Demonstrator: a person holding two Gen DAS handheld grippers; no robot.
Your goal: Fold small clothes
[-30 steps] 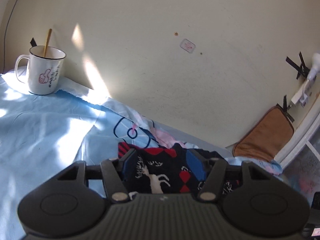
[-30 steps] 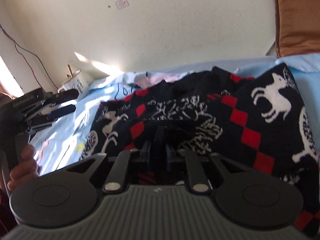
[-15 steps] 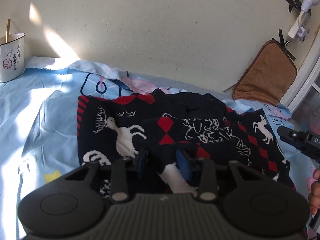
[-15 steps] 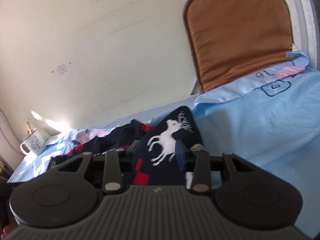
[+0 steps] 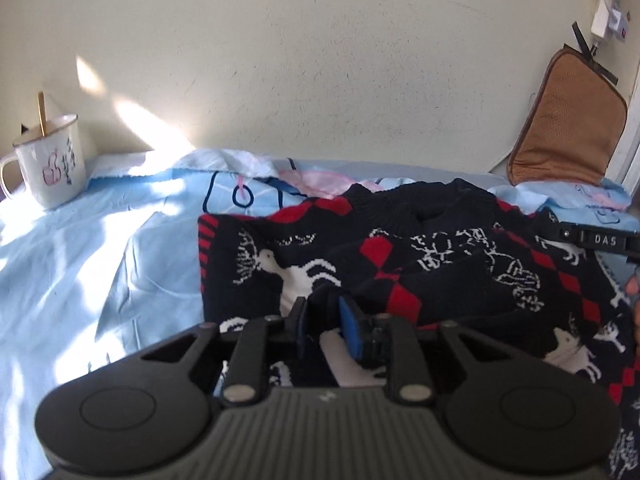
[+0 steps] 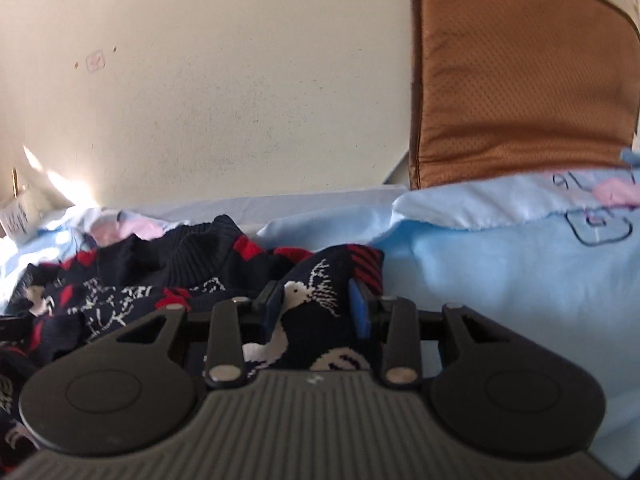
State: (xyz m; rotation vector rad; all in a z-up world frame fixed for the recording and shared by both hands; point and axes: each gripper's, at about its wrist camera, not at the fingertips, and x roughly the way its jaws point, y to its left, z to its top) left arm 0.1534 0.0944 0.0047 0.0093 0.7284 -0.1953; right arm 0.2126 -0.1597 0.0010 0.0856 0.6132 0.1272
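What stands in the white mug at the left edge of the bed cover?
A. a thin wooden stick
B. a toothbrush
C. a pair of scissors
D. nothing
A: a thin wooden stick rises from the white mug, leaning against its rim, in the left wrist view.

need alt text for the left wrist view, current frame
The left claw is closed on a fold of a navy sweater with red diamonds and white deer, which lies rumpled on a light blue sheet. A white mug holding a stick stands at far left by the cream wall, and a brown cushion leans at right.
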